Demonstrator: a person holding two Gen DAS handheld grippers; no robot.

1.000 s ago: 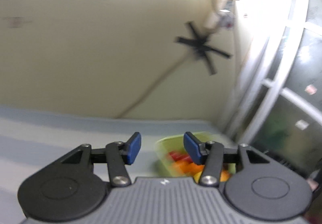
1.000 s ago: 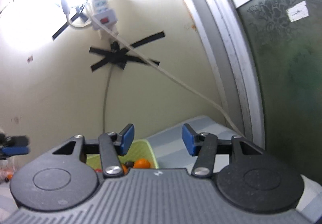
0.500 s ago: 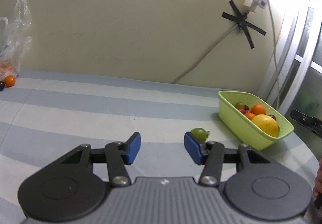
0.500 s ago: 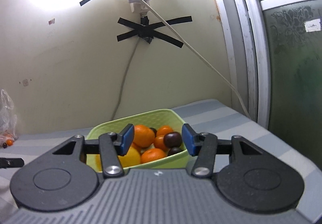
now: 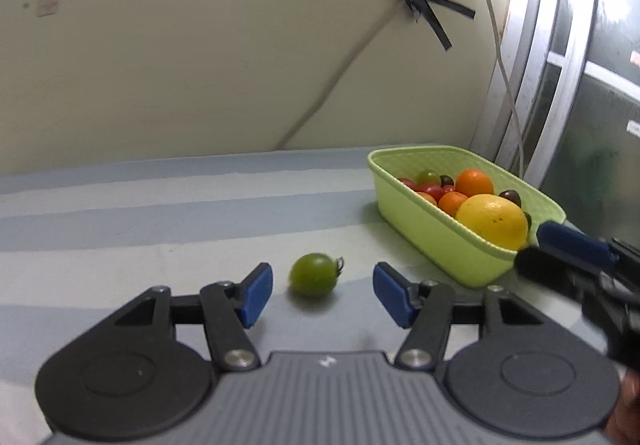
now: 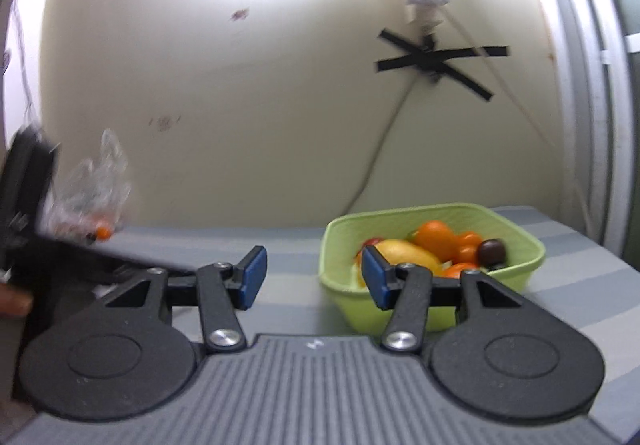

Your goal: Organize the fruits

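A small green tomato [image 5: 314,275] lies on the striped table, just ahead of and between the open jaws of my left gripper [image 5: 322,295], untouched. A light green basket [image 5: 448,241] at the right holds oranges, a large yellow citrus [image 5: 492,221], red tomatoes and dark fruits. In the right wrist view the basket [image 6: 424,309] sits just ahead, right of centre. My right gripper [image 6: 312,281] is open and empty; its blue tip also shows in the left wrist view [image 5: 576,243] beside the basket's near corner.
A clear plastic bag [image 6: 96,185] with small orange fruits [image 6: 103,232] sits at the far left by the wall. A taped cable [image 5: 420,1] runs down the wall. A window frame [image 5: 532,65] stands right of the basket. The left gripper's body [image 6: 28,213] shows at left.
My left gripper has moved toward the green tomato, which now sits between its jaws. My right gripper has swung left; the basket has shifted right in its view.
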